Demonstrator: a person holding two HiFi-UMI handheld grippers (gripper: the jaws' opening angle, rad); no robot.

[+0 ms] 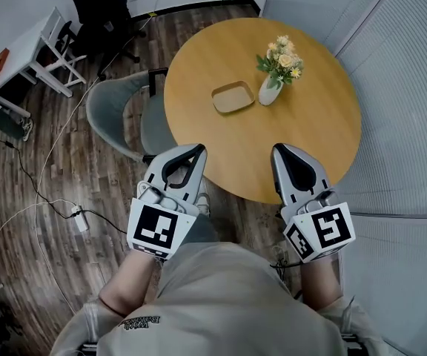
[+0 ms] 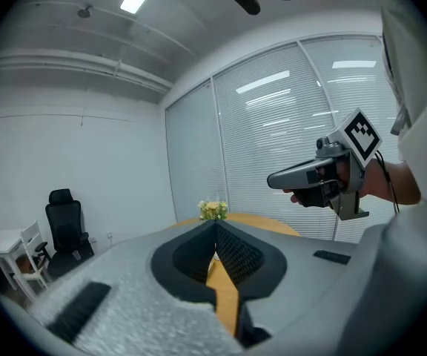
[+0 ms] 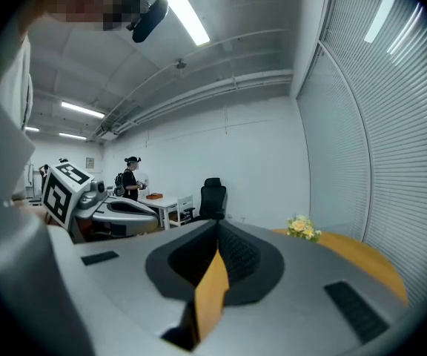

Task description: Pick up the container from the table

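The container (image 1: 233,97) is a shallow tan tray lying near the middle of the round wooden table (image 1: 325,136). Just right of it stands a white vase of flowers (image 1: 276,76), which also shows as flowers (image 2: 213,210) and flowers (image 3: 301,228) in the gripper views. My left gripper (image 1: 197,149) hovers at the table's near edge, shut and empty, well short of the container. My right gripper (image 1: 282,149) is level with it to the right, also shut on nothing. In both gripper views the jaw tips meet, left gripper (image 2: 215,225) and right gripper (image 3: 217,228).
A grey chair (image 1: 121,113) is tucked against the table's left side. A black office chair (image 1: 95,6) and a white desk (image 1: 21,50) stand at the far left. Cables and a power strip (image 1: 78,218) lie on the wood floor. Blinds (image 1: 406,87) line the right. A person (image 3: 131,178) stands far back.
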